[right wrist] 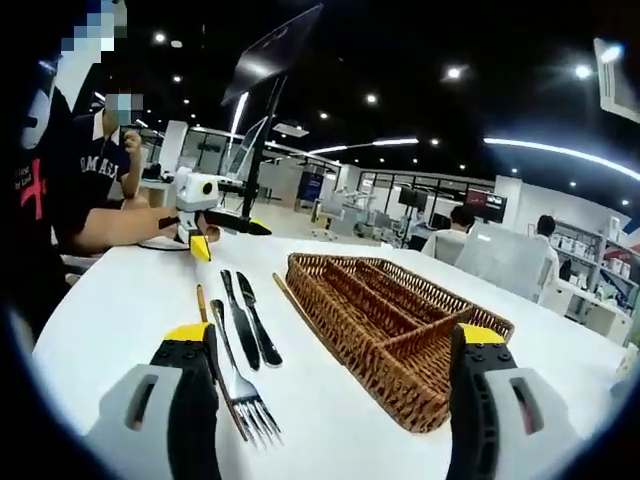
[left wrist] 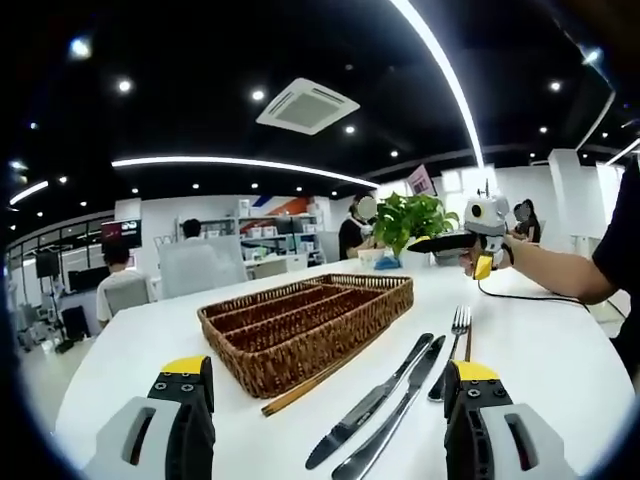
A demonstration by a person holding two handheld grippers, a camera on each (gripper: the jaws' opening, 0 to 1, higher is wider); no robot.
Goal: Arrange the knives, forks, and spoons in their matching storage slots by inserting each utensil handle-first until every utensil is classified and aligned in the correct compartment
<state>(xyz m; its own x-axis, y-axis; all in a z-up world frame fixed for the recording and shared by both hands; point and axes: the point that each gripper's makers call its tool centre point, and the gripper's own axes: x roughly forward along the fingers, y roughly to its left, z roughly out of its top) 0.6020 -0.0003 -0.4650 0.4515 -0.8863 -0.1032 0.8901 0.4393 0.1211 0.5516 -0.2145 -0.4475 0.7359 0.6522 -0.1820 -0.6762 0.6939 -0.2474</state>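
Note:
A wicker cutlery tray [left wrist: 300, 322] with long compartments and nothing visible in them stands mid-table. Right of it lie two steel knives [left wrist: 372, 402] side by side, a fork [left wrist: 459, 324] and a thin wooden stick [left wrist: 312, 382] against the tray's front. My left gripper [left wrist: 328, 385] is open, low over the table before the knives. Across the table a hand holds up my right gripper [left wrist: 440, 242]. In the right gripper view the tray [right wrist: 400, 318], knives [right wrist: 248, 322] and fork [right wrist: 240, 388] lie between the open jaws of my right gripper [right wrist: 330, 350]; my left gripper [right wrist: 245, 224] shows far left.
A potted plant [left wrist: 410, 220] stands behind the tray at the table's far edge. A thin cable [left wrist: 530, 295] trails across the white table [left wrist: 140, 340]. A person's arm [right wrist: 110, 228] reaches in from the side. Desks, chairs and seated people fill the background.

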